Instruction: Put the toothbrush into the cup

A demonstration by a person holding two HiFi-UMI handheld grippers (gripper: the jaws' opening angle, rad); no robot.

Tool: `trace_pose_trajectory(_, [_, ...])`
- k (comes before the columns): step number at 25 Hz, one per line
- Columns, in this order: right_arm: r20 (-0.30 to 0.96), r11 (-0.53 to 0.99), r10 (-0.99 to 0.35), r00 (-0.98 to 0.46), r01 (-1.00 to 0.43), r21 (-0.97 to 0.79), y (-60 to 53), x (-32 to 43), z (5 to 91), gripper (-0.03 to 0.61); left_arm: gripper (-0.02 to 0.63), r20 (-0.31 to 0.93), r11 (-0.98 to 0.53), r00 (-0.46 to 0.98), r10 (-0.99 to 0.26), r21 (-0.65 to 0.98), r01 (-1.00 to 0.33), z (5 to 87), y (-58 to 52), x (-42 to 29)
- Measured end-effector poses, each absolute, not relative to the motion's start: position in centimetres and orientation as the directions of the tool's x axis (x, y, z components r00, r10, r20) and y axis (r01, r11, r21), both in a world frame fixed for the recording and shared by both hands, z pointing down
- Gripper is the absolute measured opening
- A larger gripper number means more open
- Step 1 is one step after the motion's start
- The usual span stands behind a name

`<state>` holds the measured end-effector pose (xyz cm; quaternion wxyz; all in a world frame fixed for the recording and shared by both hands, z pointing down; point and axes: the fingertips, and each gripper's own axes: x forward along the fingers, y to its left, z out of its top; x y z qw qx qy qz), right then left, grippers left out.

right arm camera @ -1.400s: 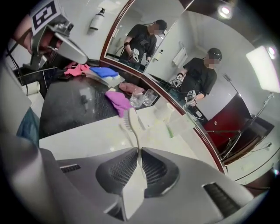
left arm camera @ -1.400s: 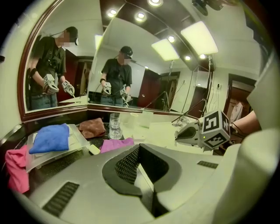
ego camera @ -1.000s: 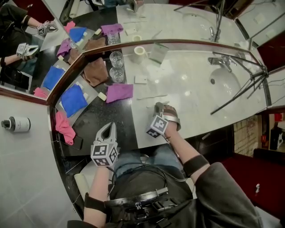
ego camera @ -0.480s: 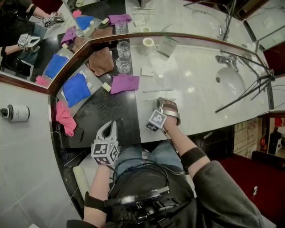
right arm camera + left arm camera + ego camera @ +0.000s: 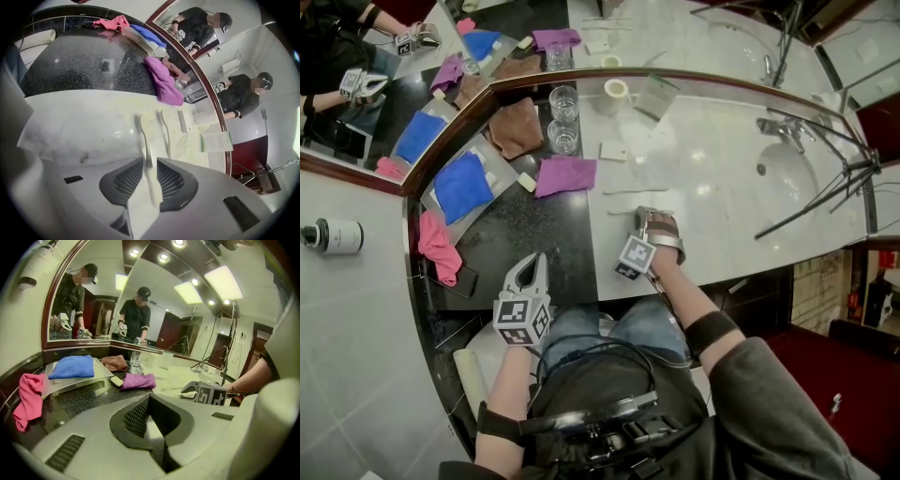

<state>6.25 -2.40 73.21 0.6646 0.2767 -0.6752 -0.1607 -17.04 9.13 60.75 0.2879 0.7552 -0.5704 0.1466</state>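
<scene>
Two white toothbrushes lie on the pale marble counter: the near one (image 5: pixel 622 213) (image 5: pixel 146 140) and a second one (image 5: pixel 633 191) (image 5: pixel 165 125) just beyond it. My right gripper (image 5: pixel 639 219) (image 5: pixel 150 161) points steeply down at the counter. Its jaws have just been opening and now stand open, with the near toothbrush's handle lying between them. Two glass cups (image 5: pixel 563 98) (image 5: pixel 562 137) stand by the mirror on the dark counter, also seen in the left gripper view (image 5: pixel 136 363). My left gripper (image 5: pixel 530 272) (image 5: pixel 149 401) is shut and empty at the counter's front edge.
A purple cloth (image 5: pixel 565 174), a brown cloth (image 5: pixel 516 127), a blue cloth (image 5: pixel 461 185) on a tray, a pink cloth (image 5: pixel 436 258) and a soap bar (image 5: pixel 526 183) lie on the dark counter. A tape roll (image 5: pixel 617 90), the sink (image 5: pixel 787 173) and a faucet (image 5: pixel 776 128) are farther right.
My right gripper has sunk onto the counter around the near toothbrush and its jaws have widened. The left gripper has hardly moved.
</scene>
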Motion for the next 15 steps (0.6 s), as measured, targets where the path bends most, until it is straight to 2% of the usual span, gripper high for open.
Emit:
trace_pose_trajectory(6, [0.801,0.776,-0.598,0.005,-0.244,0.581,-2.7,6.5,71.5,0.118,0.002,0.548,-0.194,0.311,-0.777,0.261,-0.945,60.3,8.3,-16.7])
trace_pose_trajectory(11, [0.804,0.737,-0.591,-0.062,-0.446,0.507,-3.4,8.1,69.1,0.114,0.002,0.534,-0.204,0.307,-0.788,0.243,-0.948,58.5,7.1,-16.2])
trace_pose_trajectory(15, [0.794,0.685,-0.589,-0.150,-0.614,0.393,-4.3,9.3,65.9,0.044,0.002,0.509,-0.205,0.284,-0.813,0.208,-0.957,56.5,6.1,-16.2])
